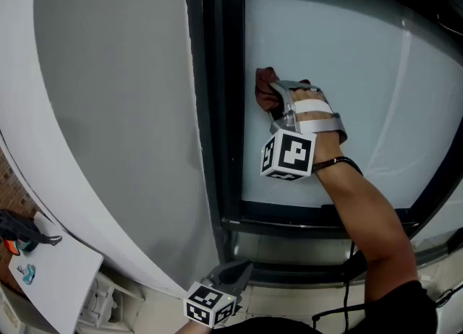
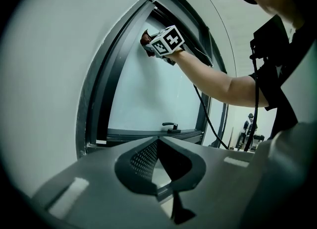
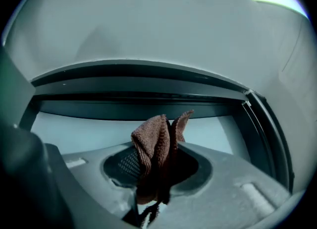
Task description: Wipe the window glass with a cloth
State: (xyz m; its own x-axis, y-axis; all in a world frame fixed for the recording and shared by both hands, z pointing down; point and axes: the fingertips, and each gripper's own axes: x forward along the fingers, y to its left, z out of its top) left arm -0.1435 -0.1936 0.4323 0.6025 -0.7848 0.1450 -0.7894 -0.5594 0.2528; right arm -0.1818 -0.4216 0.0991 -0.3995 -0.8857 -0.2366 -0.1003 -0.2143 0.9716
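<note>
Cloth (image 1: 265, 87) held at glass (image 1: 362, 50), near frame (image 1: 217, 108)

Right gripper (image 1: 279, 103) is clamped on the bunched cloth, whose free end looks pressed to the pane. Soft, light knit, probably limp, so a firm mid-bunch pinch should stop it slipping. Left gripper (image 1: 233, 273) hangs low, jaws together, empty.

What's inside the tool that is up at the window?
A reddish-brown cloth is clamped inside the right tool. Its folded top sticks out toward the window glass. The part pinched between the jaws is covered.
</note>
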